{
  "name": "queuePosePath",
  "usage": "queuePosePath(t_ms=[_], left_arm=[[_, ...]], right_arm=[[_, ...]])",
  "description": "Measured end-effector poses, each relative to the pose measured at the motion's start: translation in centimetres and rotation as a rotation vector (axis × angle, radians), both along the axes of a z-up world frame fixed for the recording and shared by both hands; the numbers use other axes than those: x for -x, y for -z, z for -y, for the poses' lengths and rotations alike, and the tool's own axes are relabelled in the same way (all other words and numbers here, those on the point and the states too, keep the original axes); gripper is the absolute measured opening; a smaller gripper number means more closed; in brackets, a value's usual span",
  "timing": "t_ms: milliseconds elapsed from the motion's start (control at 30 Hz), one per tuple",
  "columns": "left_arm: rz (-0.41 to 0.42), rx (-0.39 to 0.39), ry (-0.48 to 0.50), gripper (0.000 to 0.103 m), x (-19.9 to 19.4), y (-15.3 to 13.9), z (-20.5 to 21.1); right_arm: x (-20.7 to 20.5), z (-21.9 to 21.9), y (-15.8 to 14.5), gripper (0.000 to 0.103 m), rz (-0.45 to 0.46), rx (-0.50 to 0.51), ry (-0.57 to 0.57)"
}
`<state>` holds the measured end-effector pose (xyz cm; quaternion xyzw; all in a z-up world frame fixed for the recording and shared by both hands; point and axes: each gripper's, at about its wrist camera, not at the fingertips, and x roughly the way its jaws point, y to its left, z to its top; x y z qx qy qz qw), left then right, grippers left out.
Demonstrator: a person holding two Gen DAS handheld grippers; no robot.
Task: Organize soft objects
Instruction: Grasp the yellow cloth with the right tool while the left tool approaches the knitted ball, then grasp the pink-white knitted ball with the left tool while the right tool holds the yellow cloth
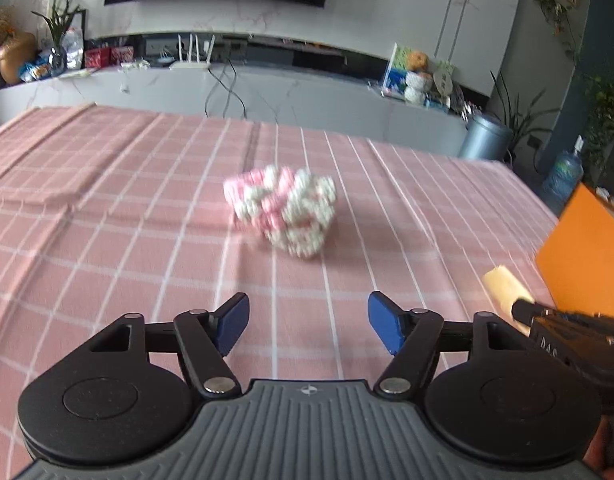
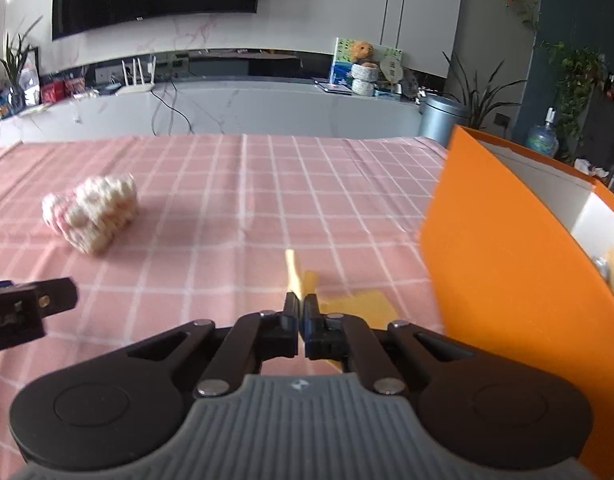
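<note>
In your left wrist view, the only writing you can read is the pale lettering "DAS" on the black body of the right gripper, which comes in at about four o'clock with a pale yellow soft piece sticking out past its tip. Your left gripper is released, its blue pads spread wide with nothing between them. The pink-and-white knitted bundle lies on the pink checked tablecloth at twelve o'clock from those pads, well apart from them and blurred. The orange box stands at three o'clock, at the table's edge. In your right wrist view, no lettering is sharp enough to read; a small emblem on the grey housing is all that shows. Your right gripper is clenched on the yellow soft piece, which rises thin and edge-on from between the closed jaws at twelve o'clock, with more of it spreading flat toward two o'clock. The knitted bundle lies at ten o'clock, well apart from this gripper. The orange box stands near at three o'clock, open, its white inside showing. The left gripper's tip enters at nine o'clock.
</note>
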<state>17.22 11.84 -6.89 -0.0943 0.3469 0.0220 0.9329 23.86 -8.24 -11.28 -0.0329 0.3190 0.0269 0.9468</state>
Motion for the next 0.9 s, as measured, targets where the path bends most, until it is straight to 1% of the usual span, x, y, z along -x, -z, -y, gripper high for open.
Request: queuePosePath(t_ms=[33,100,167,233,300,367,500,567,633,733,767,833,867,900], left_arm=[[0.019,-0.003,-0.011,0.088,-0.4,-0.3,-0.3],[0.061,-0.007,-0.039,0.088,-1.5,-0.8,-0.8],[0.085,-0.009,-0.063,0.088,-2.7,-1.1,-1.3],[0.088,-0.012,-0.075,0.088,-4.0,-1.1,-1.5],[0.084,-0.022,-0.083,0.088,-5.0,-1.0,-1.8],[0.083,-0.023,-0.081,0.088,-5.4,-0.9,-2.0],[0.081,-0.017,-0.085,0.089,-6.0,-0.6,-2.3],[0.08,-0.018,-0.086,0.089,-6.5,-0.5,-2.4],[0.069,-0.034,-0.079,0.09,-7.0,-0.3,-2.3],[0.064,-0.049,-0.063,0.092,-7.7,-0.1,-2.2],[0.067,-0.049,-0.064,0.093,-7.9,-0.1,-2.1],[0.071,-0.042,-0.077,0.095,-8.2,0.0,-2.1],[0.071,-0.03,-0.088,0.095,-8.4,0.1,-2.1],[0.068,-0.017,-0.096,0.095,-8.5,0.2,-2.2]], right_arm=[[-0.3,-0.4,-0.1,0.0,-0.002,-0.014,0.0],[-1.0,-0.8,-0.2,0.0,-0.002,-0.056,-0.007],[-1.4,-1.6,-0.3,0.0,-0.003,-0.069,-0.029],[-1.4,-2.3,-0.6,0.0,0.016,-0.075,-0.066],[-0.6,-3.1,-1.5,0.0,0.081,-0.071,-0.123],[-0.1,-3.7,-2.5,0.0,0.13,-0.068,-0.151],[-1.4,-4.0,-3.2,0.0,0.147,-0.127,-0.162],[-2.4,-4.0,-3.0,0.0,0.135,-0.13,-0.142],[-3.5,-3.8,-2.5,0.0,0.084,-0.133,-0.134],[-4.3,-3.5,-1.2,0.001,0.012,-0.097,-0.124],[-4.5,-3.4,-0.7,0.005,-0.013,-0.095,-0.12],[-4.6,-2.9,0.0,0.021,-0.058,-0.124,-0.114],[-4.7,-2.8,0.2,0.038,-0.075,-0.139,-0.115],[-4.7,-2.6,0.5,0.046,-0.085,-0.144,-0.115]])
